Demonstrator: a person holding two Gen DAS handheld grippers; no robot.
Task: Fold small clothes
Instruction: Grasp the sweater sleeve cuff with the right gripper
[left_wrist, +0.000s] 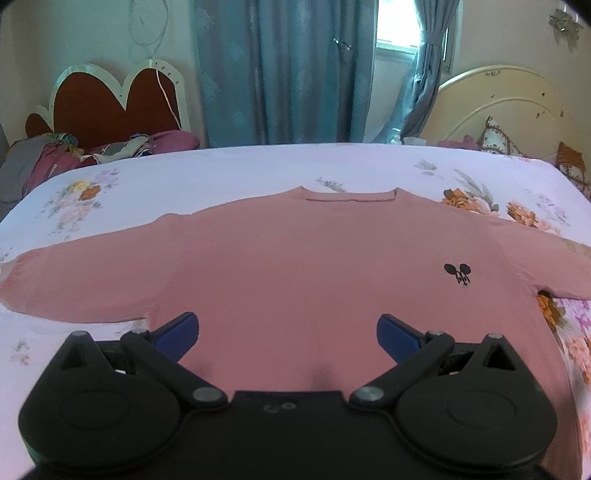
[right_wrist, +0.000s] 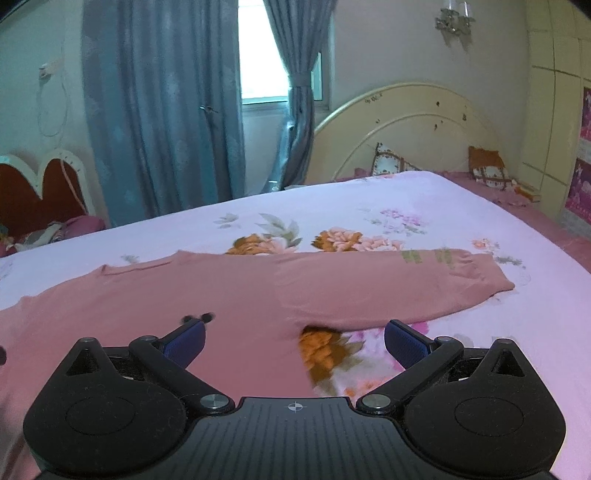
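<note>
A small pink long-sleeved top (left_wrist: 295, 258) lies flat and face up on the bed, collar away from me, both sleeves spread out sideways. It has a small black mouse logo (left_wrist: 458, 274) on the chest. My left gripper (left_wrist: 288, 332) is open and empty, hovering over the lower body of the top. In the right wrist view the top (right_wrist: 229, 295) stretches to the left and its right sleeve (right_wrist: 399, 288) reaches right. My right gripper (right_wrist: 295, 341) is open and empty, above the armpit where sleeve and body meet.
The bed has a pale floral sheet (left_wrist: 221, 173). A cream headboard (right_wrist: 406, 122) with pillows (right_wrist: 487, 166) is at the far right. A second bed with a red heart-shaped headboard (left_wrist: 110, 99) and piled clothes stands at the left. Blue curtains (left_wrist: 280, 70) hang behind.
</note>
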